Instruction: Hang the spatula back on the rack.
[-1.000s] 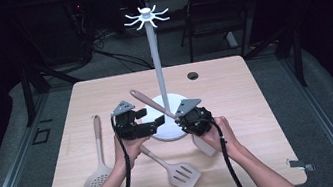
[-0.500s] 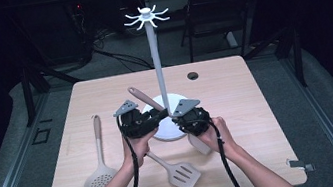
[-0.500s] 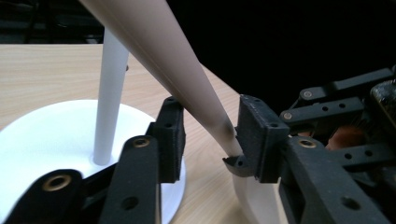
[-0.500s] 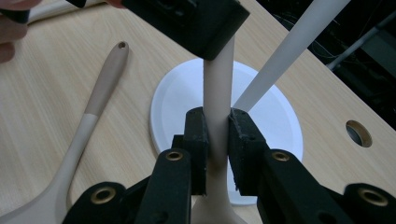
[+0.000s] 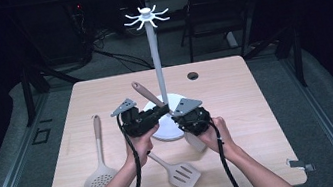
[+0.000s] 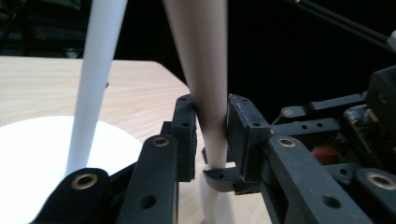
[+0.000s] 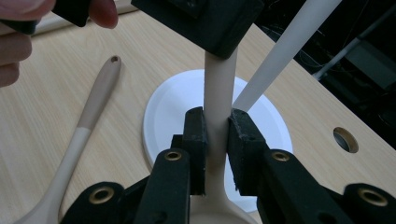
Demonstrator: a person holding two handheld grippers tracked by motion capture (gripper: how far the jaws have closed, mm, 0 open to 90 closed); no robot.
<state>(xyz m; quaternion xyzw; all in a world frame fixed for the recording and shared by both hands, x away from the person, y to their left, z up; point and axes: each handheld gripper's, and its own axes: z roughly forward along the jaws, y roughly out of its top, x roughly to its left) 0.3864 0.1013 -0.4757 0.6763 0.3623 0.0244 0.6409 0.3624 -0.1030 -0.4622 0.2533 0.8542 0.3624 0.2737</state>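
A spoon-like utensil with a beige handle (image 5: 145, 96) slants up over the white stand base (image 5: 165, 133), its pale head by the person's right hand. My left gripper (image 5: 161, 109) has just been closing and is now shut on the handle (image 6: 198, 56), pads pressing both sides (image 6: 211, 135). My right gripper (image 5: 177, 118) is shut on the same handle (image 7: 219, 88) lower down, near the head (image 7: 217, 140). The left gripper's jaw shows above it (image 7: 210, 23).
The stand's white pole (image 5: 155, 60) rises just behind the grippers to a ring of hooks (image 5: 146, 17). A skimmer (image 5: 99, 175) lies at the left, a slotted spatula (image 5: 182, 174) at the front. A small round hole (image 5: 193, 75) sits in the tabletop behind.
The left gripper's jaws stood wide beside the handle; they have shifted a little right and closed on it. The right gripper has kept its hold and place.
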